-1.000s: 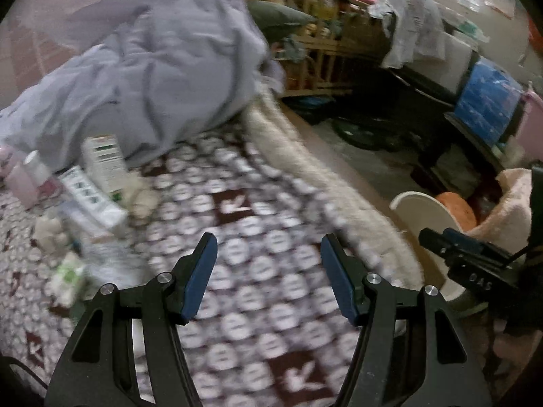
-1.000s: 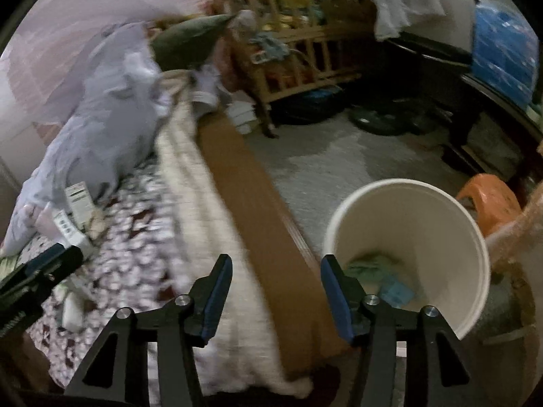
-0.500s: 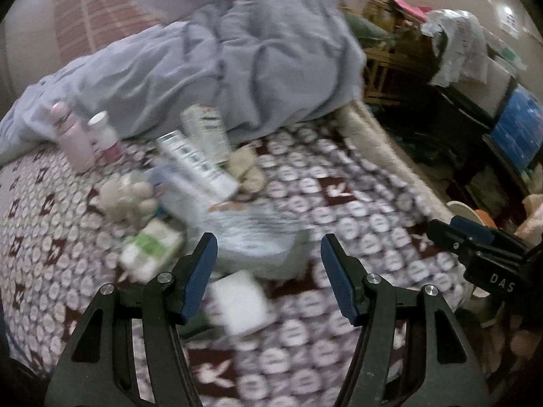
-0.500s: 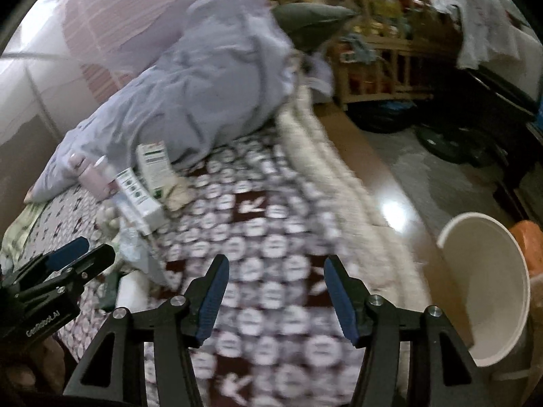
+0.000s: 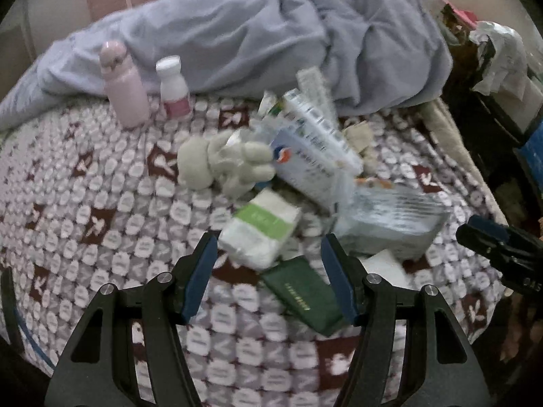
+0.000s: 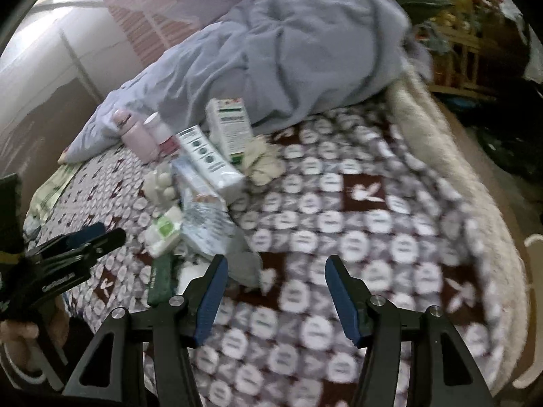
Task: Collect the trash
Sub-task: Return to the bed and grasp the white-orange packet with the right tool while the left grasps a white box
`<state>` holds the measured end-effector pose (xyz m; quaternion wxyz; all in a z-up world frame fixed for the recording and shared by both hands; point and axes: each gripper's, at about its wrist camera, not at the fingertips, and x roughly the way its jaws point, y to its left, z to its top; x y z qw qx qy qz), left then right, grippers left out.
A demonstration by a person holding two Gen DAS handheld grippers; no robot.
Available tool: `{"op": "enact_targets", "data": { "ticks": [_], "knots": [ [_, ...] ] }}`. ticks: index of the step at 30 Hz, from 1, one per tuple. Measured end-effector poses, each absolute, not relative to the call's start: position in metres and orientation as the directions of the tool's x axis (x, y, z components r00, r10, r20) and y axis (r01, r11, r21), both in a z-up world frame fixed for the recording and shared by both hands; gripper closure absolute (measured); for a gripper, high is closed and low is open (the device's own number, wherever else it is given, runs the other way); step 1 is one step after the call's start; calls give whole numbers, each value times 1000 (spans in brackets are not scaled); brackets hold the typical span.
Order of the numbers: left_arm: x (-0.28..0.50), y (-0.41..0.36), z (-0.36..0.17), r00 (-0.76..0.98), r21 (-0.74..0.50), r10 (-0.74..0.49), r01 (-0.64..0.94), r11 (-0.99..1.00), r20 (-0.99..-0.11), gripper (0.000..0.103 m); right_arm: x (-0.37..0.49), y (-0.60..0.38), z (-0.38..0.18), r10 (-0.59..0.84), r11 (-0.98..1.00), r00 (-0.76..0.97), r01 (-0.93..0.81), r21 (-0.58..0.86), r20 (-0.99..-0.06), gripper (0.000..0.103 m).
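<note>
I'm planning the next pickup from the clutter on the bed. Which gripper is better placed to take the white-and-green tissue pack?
Left. The left gripper hangs open right in front of the tissue pack. The right gripper is open over bare patterned blanket, with the pile off to its left.

On the bed (image 5: 101, 203), two bottles (image 5: 124, 84) stand left of the box pile (image 5: 315, 156); behind the pile lies the duvet (image 5: 271, 40), before it a tissue pack (image 5: 261, 230).
</note>
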<state>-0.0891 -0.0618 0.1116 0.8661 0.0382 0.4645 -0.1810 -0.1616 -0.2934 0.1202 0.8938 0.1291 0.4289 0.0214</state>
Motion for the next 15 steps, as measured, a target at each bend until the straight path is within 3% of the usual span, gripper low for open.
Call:
{"op": "enact_targets", "data": {
  "ticks": [15],
  "knots": [
    [-26,-71,56,328,-181,-352,454,873,-877,41,-85,-248,91,259,958,474,-236,162,-842,41]
  ]
}}
